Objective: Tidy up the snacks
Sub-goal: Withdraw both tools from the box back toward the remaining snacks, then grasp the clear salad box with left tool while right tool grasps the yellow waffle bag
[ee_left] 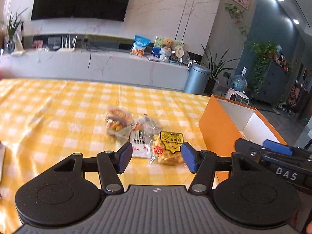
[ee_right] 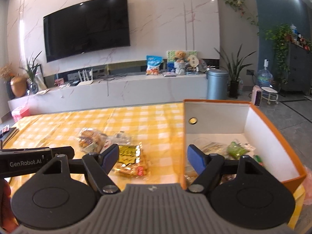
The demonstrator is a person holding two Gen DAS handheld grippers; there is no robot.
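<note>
Yellow-checked cloth covers the table [ee_left: 58,107], with a television wall behind. Nearest the left gripper [ee_left: 156,157], whose jaws stand apart with nothing pressed between them, lies a clear packet with a yellow label [ee_left: 168,148], framed between the blue pads but not touched. Just beyond it sit a white-labelled packet [ee_left: 139,140] and a blurred packet of biscuits [ee_left: 118,123]. These look light, crinkly and slippery; a pinch across the packet's body, not its loose seal edge, should hold best. Right gripper [ee_right: 154,159] hovers open and empty, tilted down over the near wall of the orange box [ee_right: 273,134], where a green packet [ee_right: 237,149] and others already lie.
</note>
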